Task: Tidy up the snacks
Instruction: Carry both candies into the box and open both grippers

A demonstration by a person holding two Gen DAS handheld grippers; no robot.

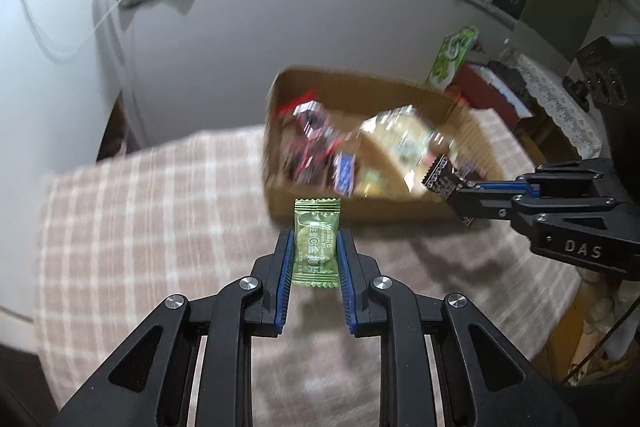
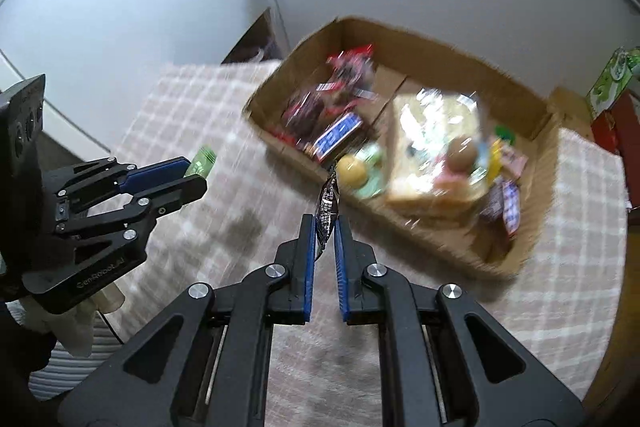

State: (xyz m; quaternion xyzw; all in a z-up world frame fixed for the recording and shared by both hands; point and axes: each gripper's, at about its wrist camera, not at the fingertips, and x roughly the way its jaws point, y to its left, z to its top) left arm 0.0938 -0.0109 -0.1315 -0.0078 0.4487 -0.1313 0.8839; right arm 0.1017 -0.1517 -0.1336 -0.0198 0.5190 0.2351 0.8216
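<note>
Above the checked cloth on the tabletop [image 1: 140,195], just short of the cardboard box's [image 2: 448,47] near wall, the left gripper [image 1: 316,251] has its jaws pinching a green plum-candy sachet [image 1: 316,239], and the right gripper [image 2: 324,239] pinches a dark wrapper [image 2: 326,207]. By my reading most snacks already lie in the box's two compartments, so these two packets are what remains.

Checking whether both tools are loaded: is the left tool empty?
No, the left tool is shut on a green candy packet, held upright between its blue pads.
</note>
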